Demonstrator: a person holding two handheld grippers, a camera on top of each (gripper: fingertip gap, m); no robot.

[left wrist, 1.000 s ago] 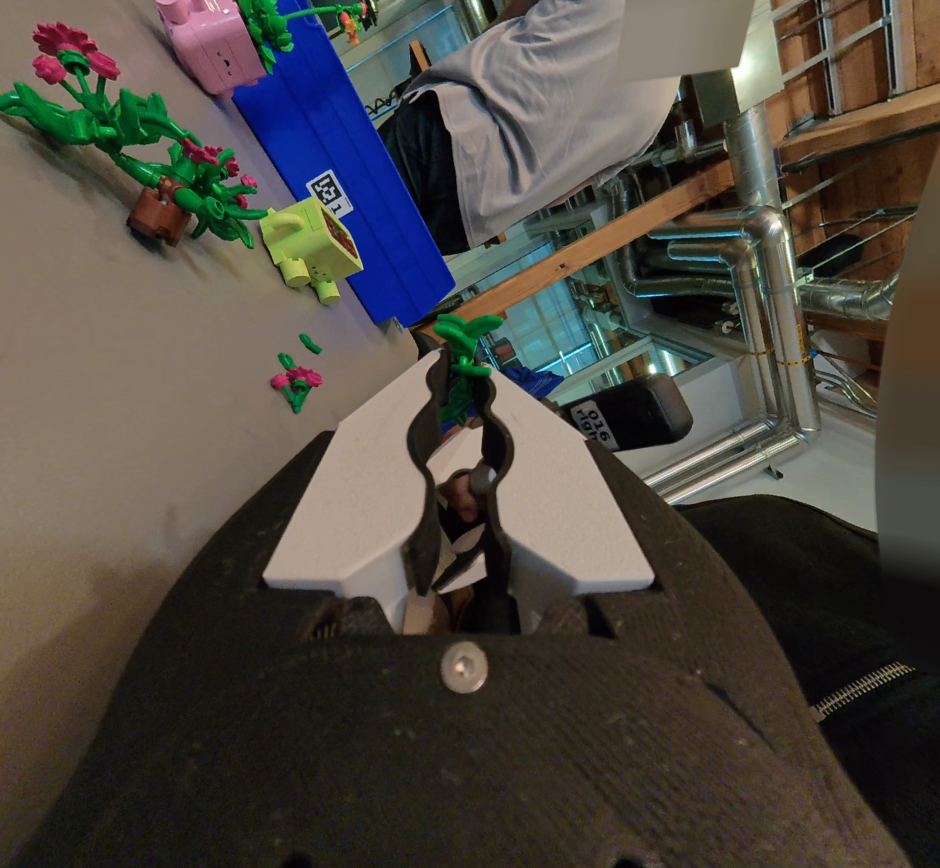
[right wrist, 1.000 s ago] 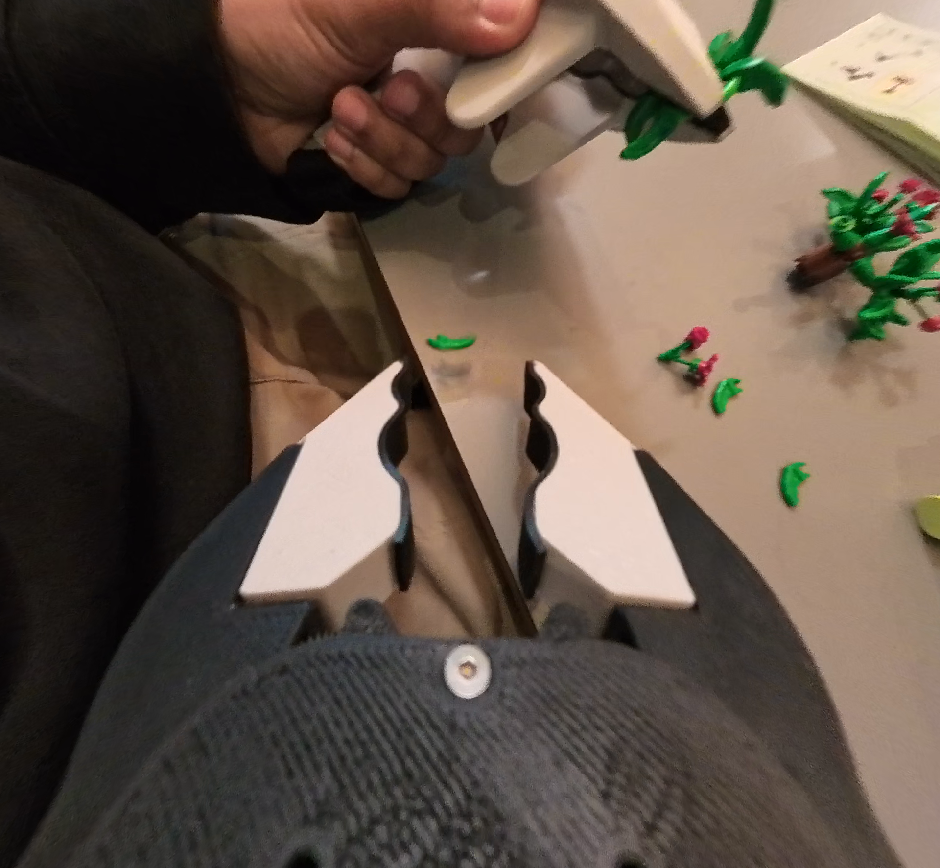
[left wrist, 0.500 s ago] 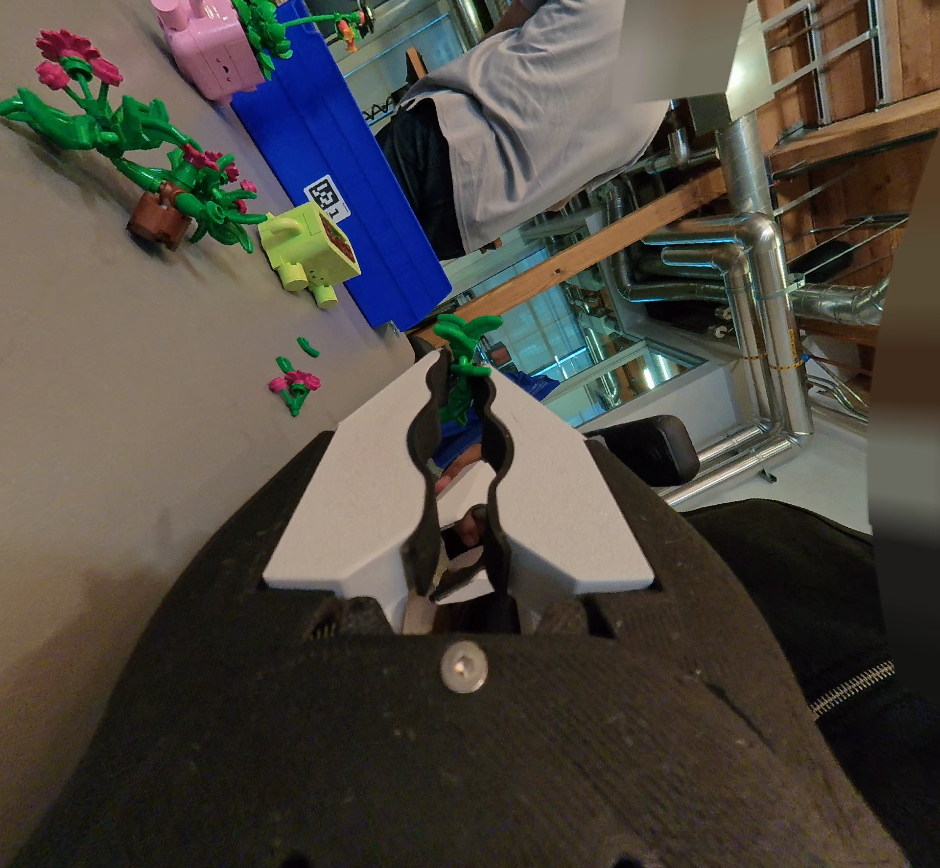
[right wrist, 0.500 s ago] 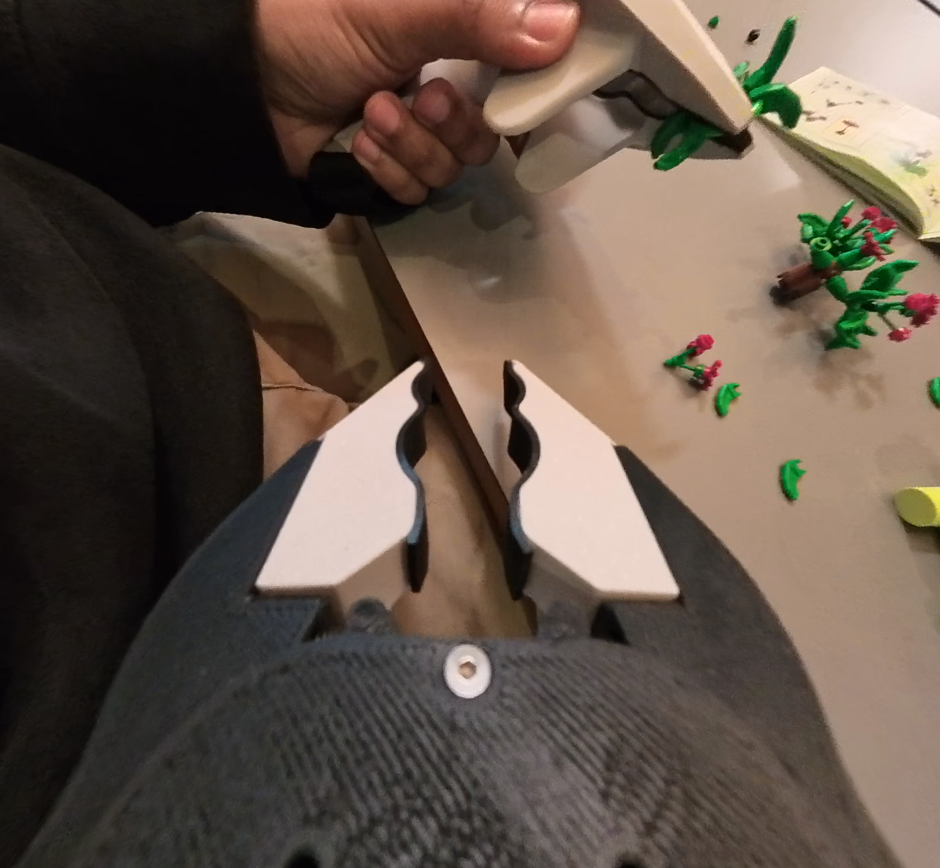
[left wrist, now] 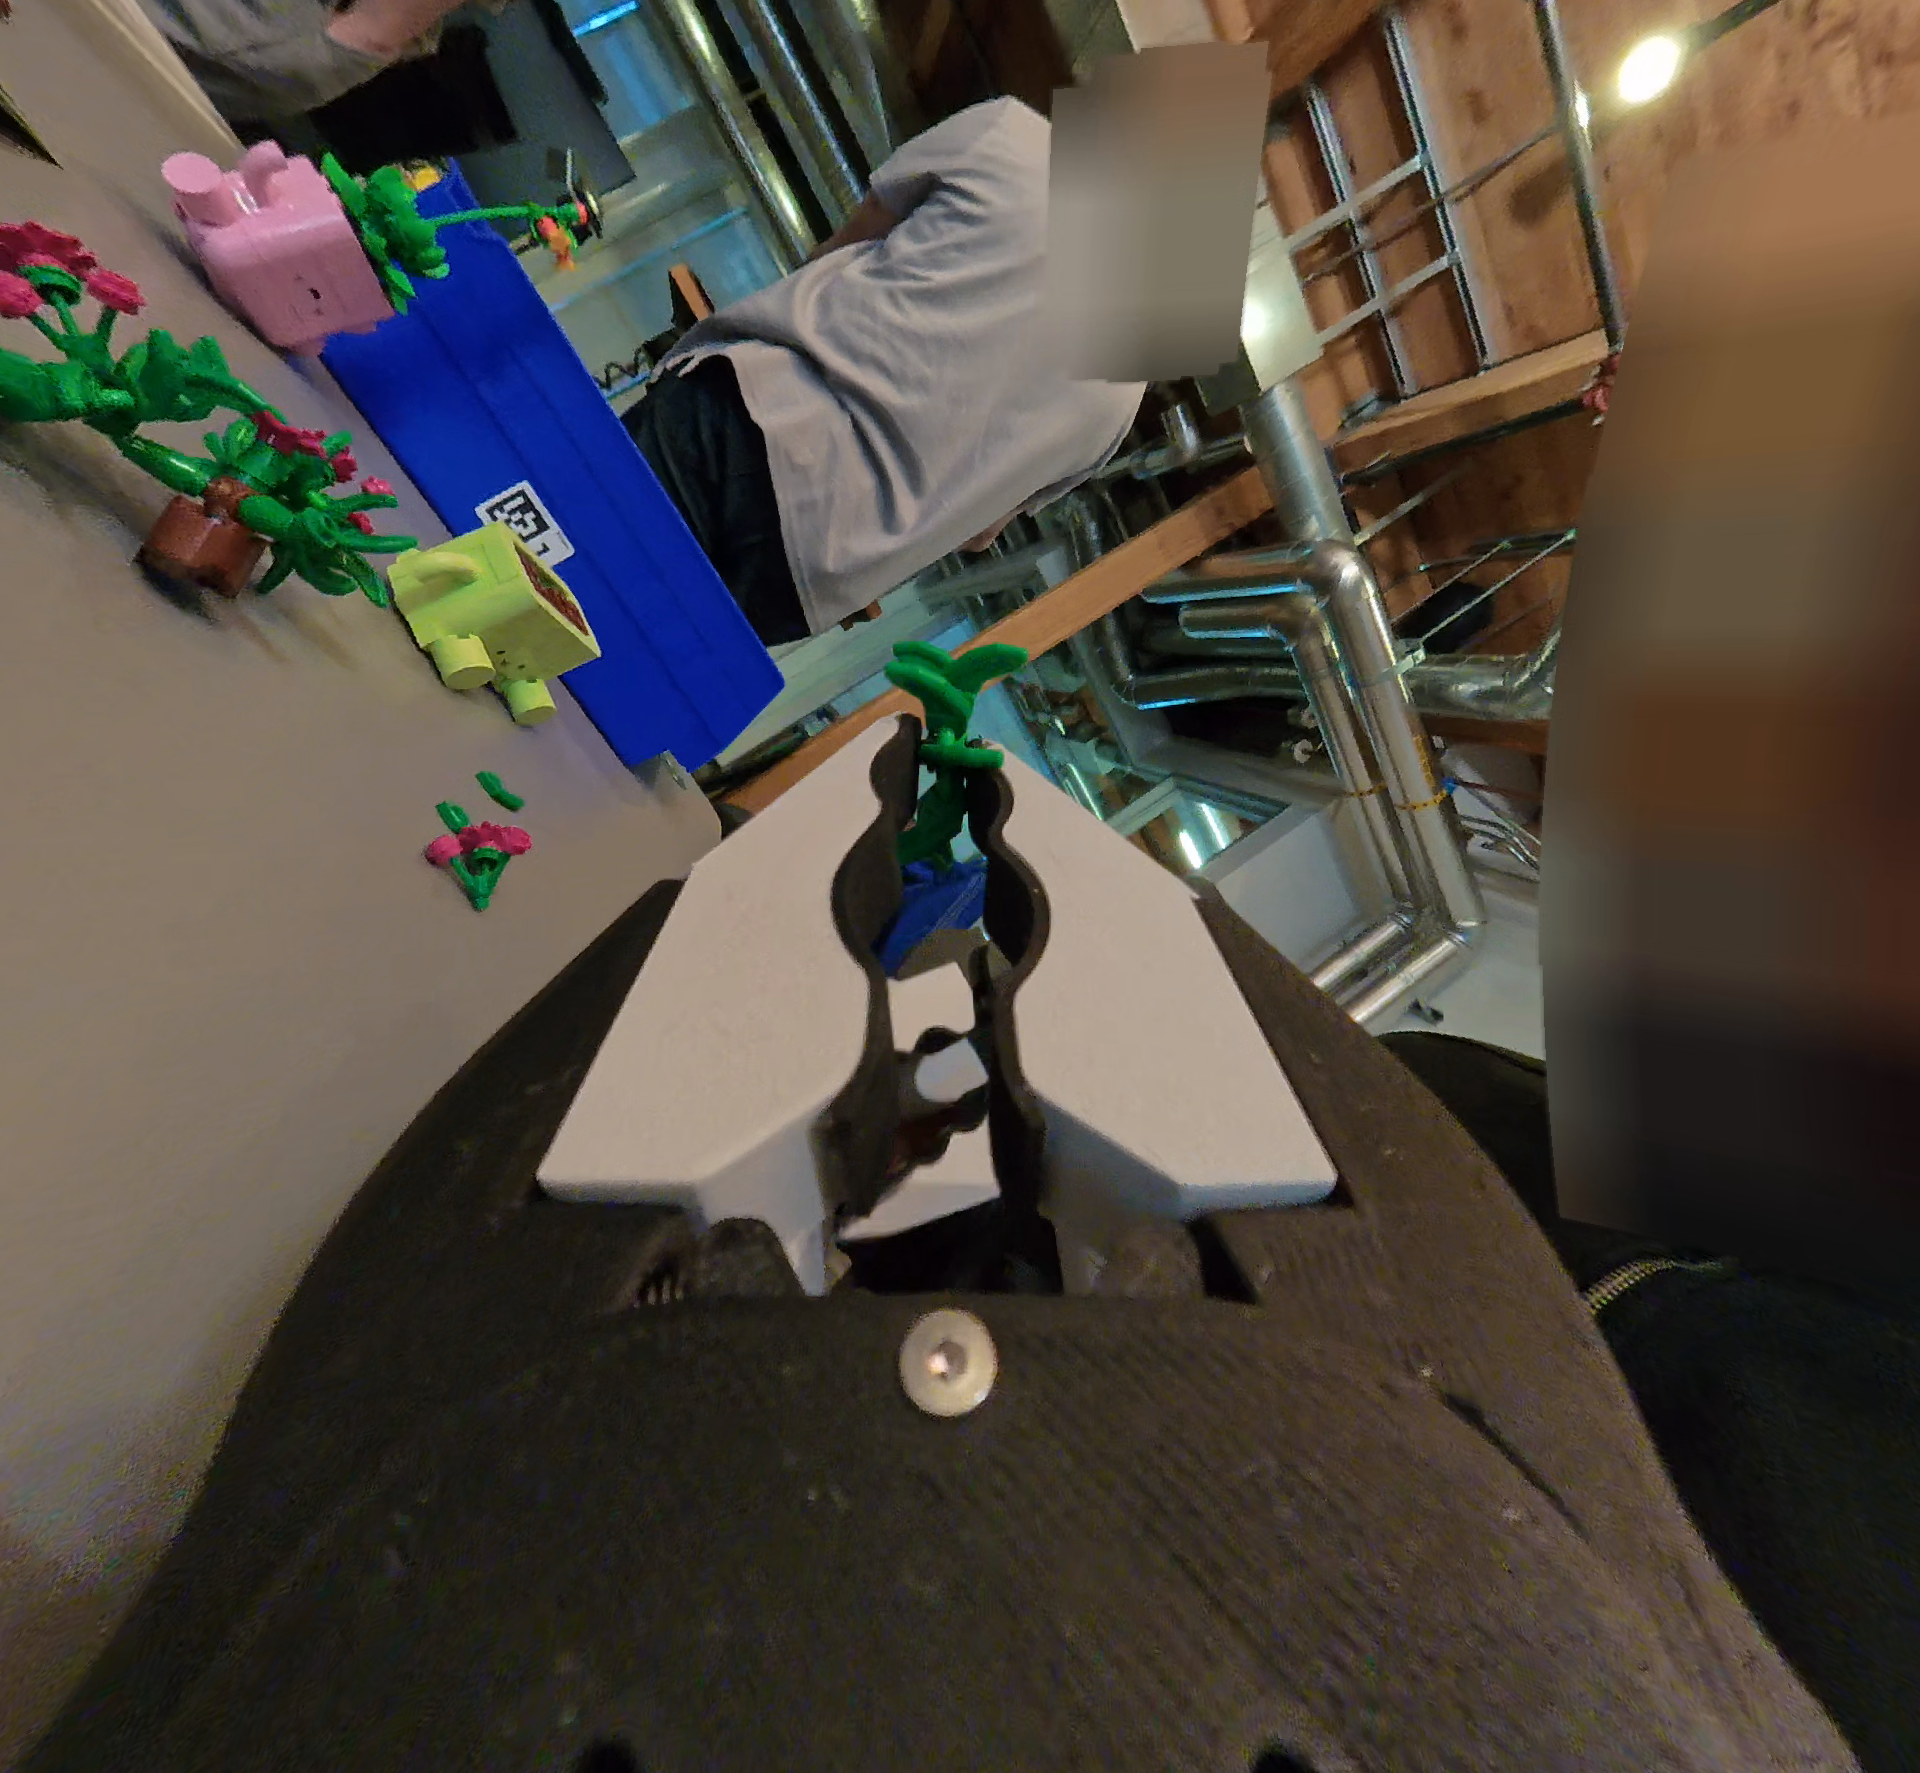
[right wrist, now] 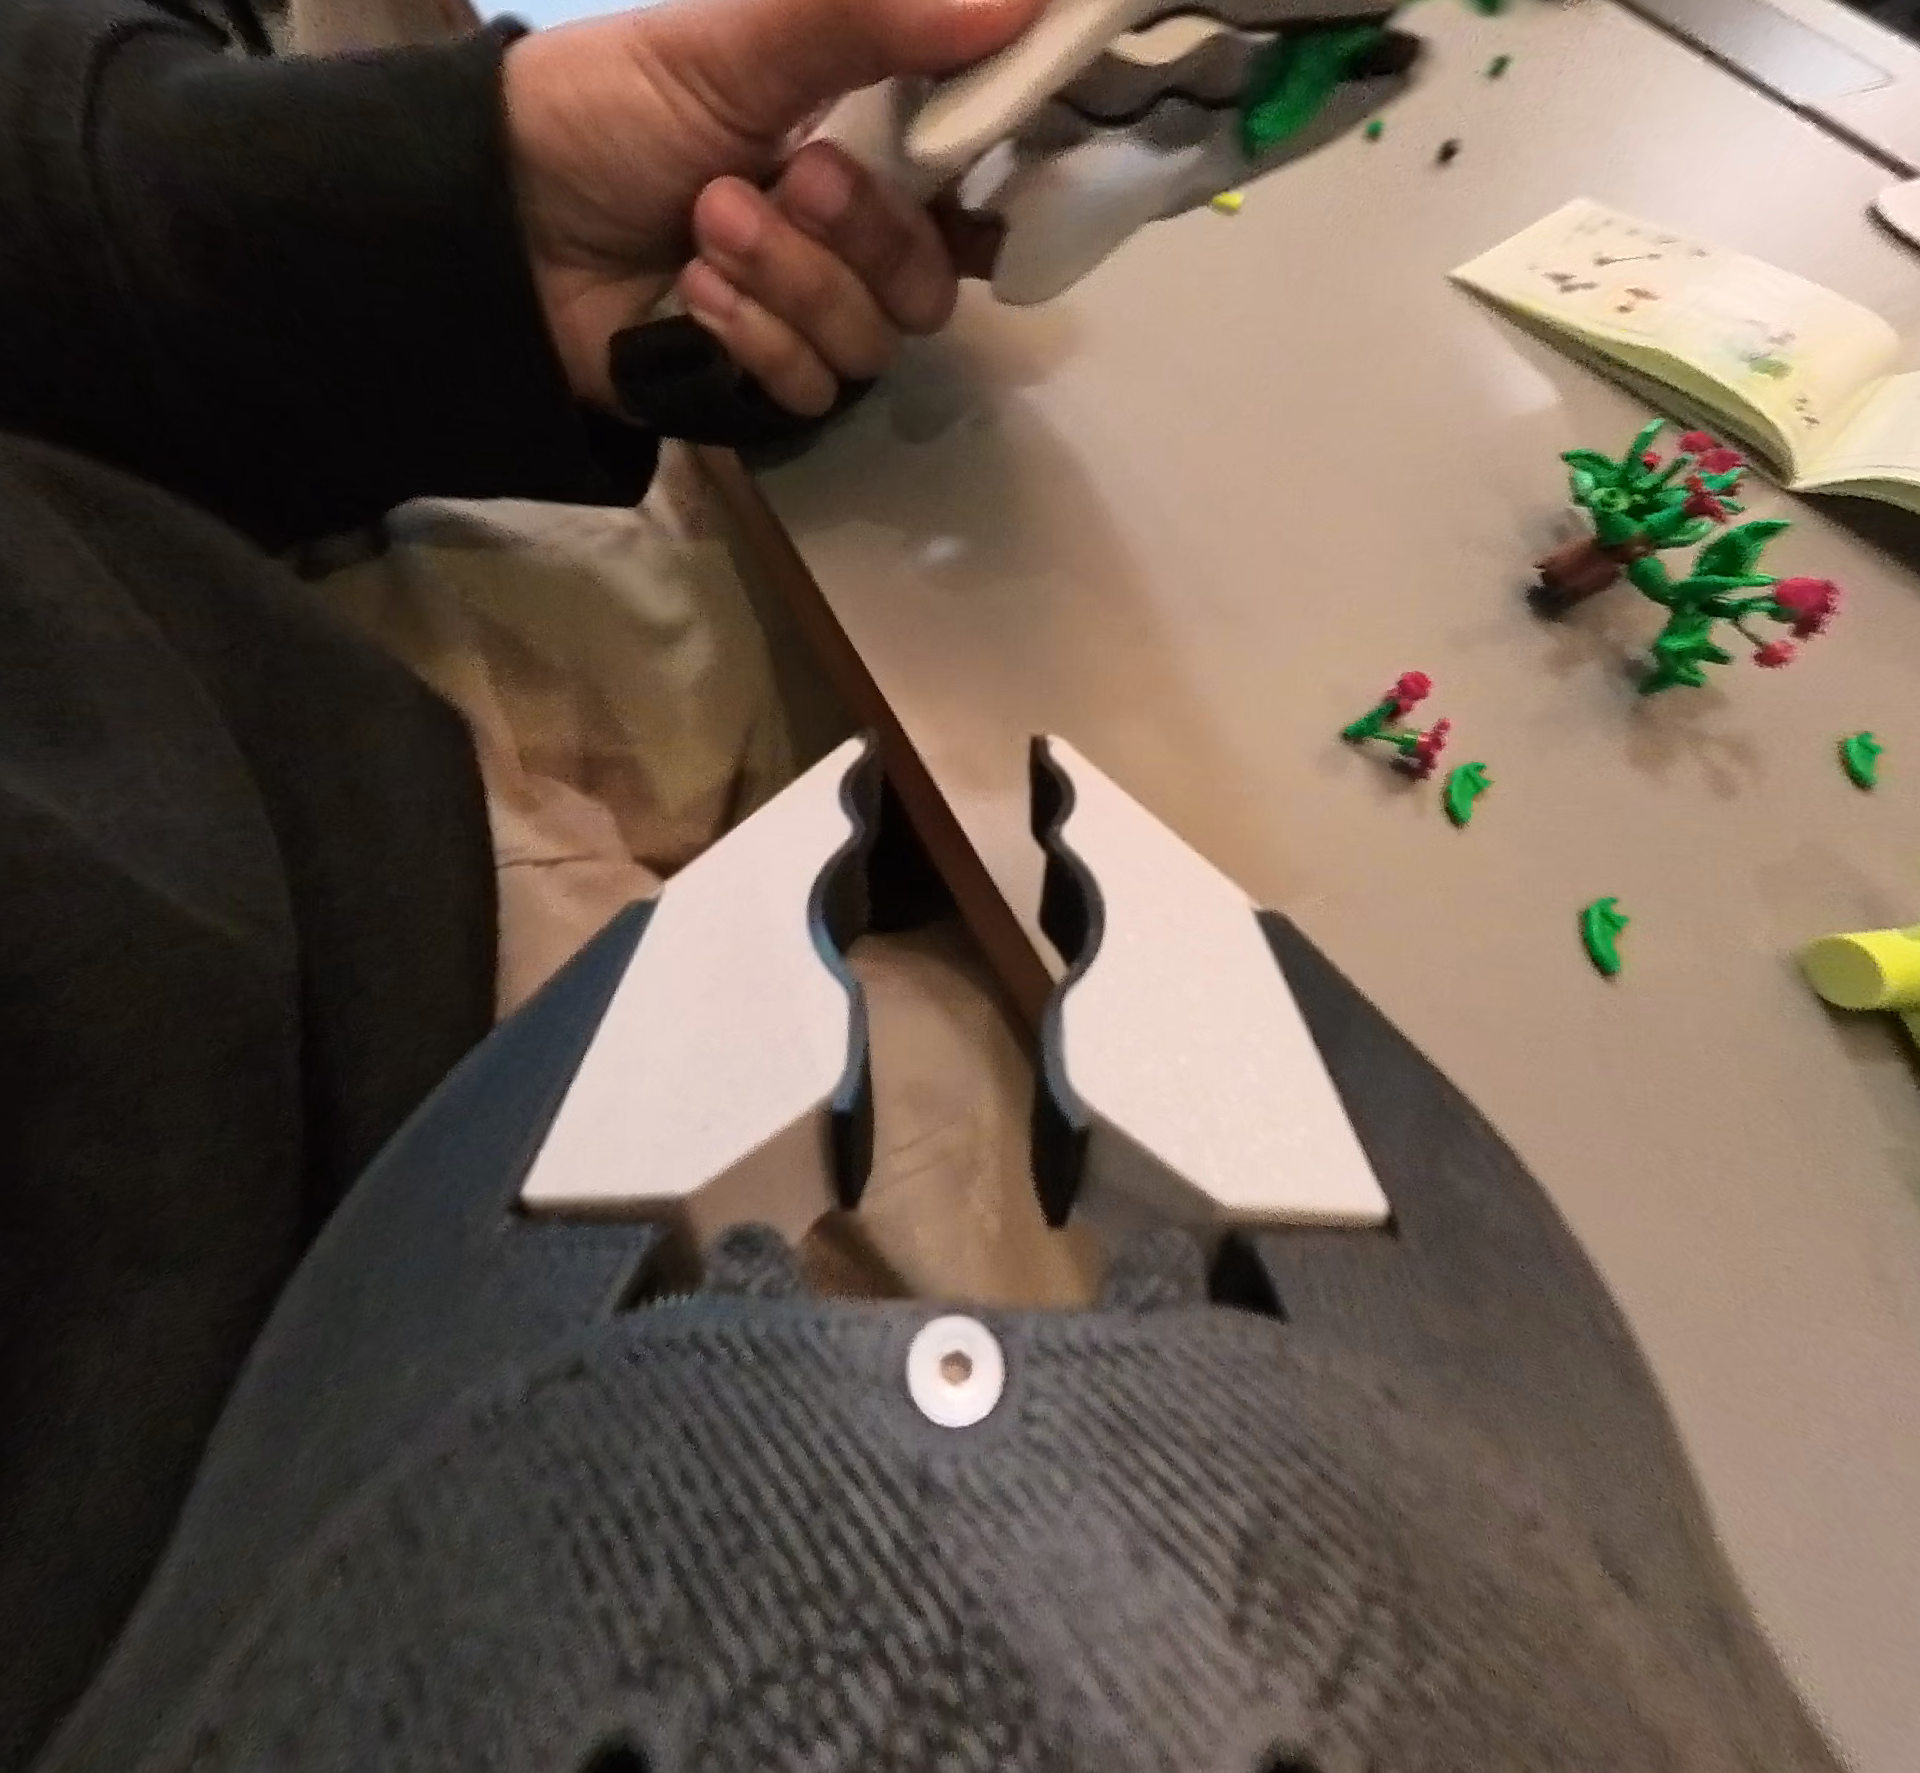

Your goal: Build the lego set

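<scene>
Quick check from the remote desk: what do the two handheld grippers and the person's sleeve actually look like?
Both grippers match: the left gripper and right gripper each have two pale grey wedge-shaped fingers lined with black wavy pads, on a dark ribbed body with one silver screw. In the right wrist view, the hand comes out of a black long sleeve.

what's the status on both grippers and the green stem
Left gripper shut on green stem, held in the air. Right gripper open, empty, at table edge. Loose leaves and flower sprig on table; nothing blocking.
</scene>
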